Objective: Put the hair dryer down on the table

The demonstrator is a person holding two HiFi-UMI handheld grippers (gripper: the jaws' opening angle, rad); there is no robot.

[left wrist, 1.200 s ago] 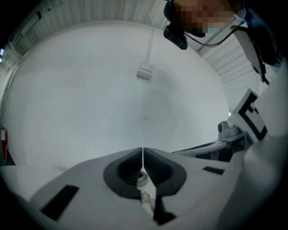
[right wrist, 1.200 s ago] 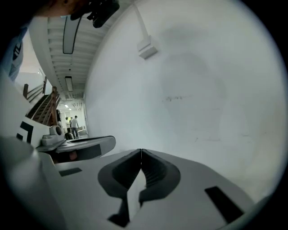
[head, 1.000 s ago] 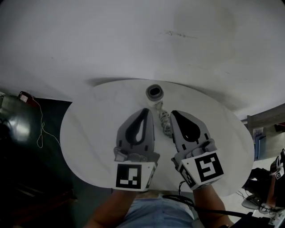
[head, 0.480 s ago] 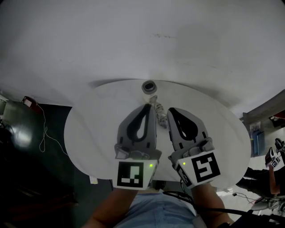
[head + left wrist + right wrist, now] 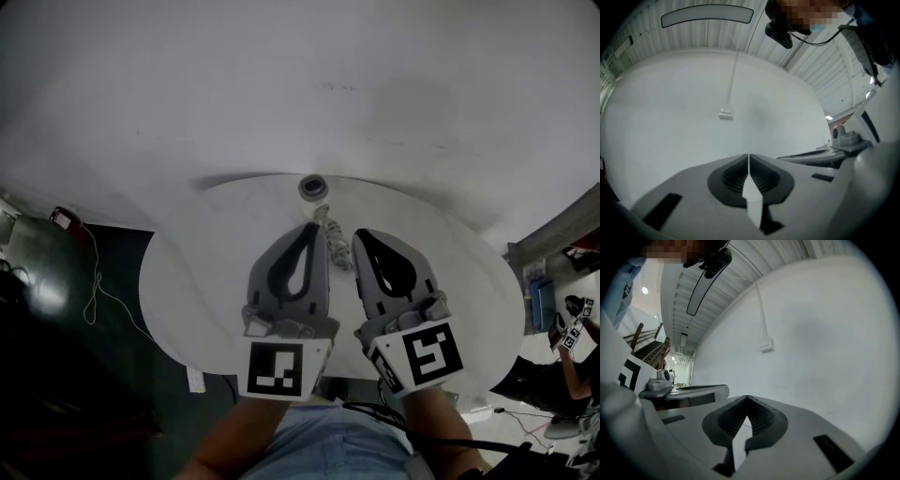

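Observation:
The hair dryer lies on the round white table near its far edge, its round end turned up toward me. Its coiled cord trails toward me between the two gripper tips. My left gripper and right gripper hover side by side on my side of the dryer, both shut with nothing in them. In the left gripper view the jaws meet along a thin line at the left gripper. In the right gripper view the right gripper has its tips touching. Neither gripper view shows the dryer.
A white wall rises behind the table, with a small box and conduit on it. Dark floor with a thin cable lies to the left. Another person with marker cubes stands at the far right.
Both grippers have risen and drawn back together from the hair dryer, still shut. The dryer sits farther up in the head view and stays on the table.

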